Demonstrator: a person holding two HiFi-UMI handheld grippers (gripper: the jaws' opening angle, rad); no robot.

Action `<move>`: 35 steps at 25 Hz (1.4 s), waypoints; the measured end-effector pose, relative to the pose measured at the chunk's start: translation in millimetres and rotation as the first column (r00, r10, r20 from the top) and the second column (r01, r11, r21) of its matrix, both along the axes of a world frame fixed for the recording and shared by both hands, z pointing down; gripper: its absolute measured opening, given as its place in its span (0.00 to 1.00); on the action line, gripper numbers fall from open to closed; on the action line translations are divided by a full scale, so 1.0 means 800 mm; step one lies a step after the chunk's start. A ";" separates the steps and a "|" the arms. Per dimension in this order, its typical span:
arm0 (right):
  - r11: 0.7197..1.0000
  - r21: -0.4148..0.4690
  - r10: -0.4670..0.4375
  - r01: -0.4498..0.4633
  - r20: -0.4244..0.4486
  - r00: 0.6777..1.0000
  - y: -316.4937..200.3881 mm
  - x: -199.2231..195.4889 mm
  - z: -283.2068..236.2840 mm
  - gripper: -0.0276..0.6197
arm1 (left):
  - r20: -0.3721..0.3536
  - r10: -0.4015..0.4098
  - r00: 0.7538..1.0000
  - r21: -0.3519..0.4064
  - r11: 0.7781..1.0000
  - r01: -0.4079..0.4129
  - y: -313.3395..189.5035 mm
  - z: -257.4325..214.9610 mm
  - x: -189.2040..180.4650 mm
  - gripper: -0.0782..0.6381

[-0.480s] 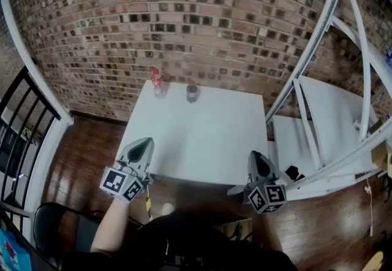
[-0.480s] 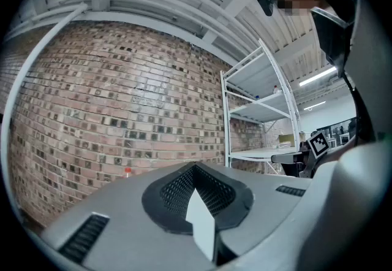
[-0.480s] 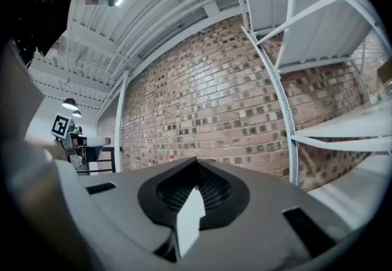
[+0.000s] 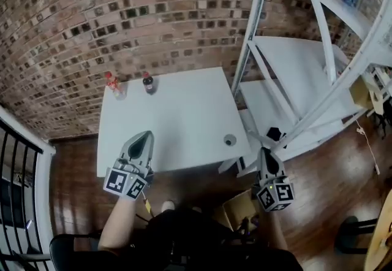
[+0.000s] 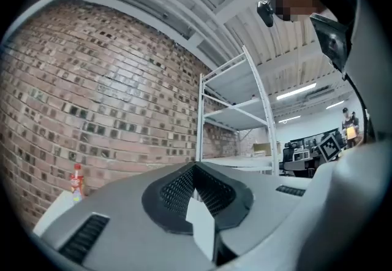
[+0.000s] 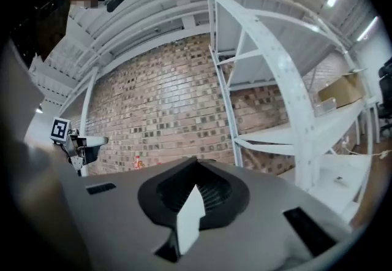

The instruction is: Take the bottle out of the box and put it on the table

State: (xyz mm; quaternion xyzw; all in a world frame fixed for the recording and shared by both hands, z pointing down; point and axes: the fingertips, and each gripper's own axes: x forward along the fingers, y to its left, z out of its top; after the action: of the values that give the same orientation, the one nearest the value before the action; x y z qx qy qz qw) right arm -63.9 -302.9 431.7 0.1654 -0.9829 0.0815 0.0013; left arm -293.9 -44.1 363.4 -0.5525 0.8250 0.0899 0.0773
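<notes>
Left gripper and right gripper are both fully closed and empty, at the near edge of the table. 2 bottles, red-capped and dark, stand at its far edge. No bottle shows in the box below the right gripper. Risk: closed jaws cannot take a bottle, and a blind reach into the box may topple it.

Rear brick wall; dark wooden floor; white metal shelving rack at right; strip lights on ceiling.

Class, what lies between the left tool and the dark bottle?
Nothing: in the head view, only bare tabletop separates the left tool from the dark bottle.
</notes>
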 end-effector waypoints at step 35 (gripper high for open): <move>0.417 0.031 0.909 -0.908 -0.034 0.416 0.300 0.447 0.007 0.05 | -0.059 0.948 0.312 0.004 0.313 -0.950 -0.150 0.035 0.366 0.11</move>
State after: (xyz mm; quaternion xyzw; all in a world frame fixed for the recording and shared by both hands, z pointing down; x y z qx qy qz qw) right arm 293.7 -63.0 437.5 0.6716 -0.7380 0.0617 -0.0212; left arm -1.1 -163.7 391.2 -0.9298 0.3478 0.1191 -0.0196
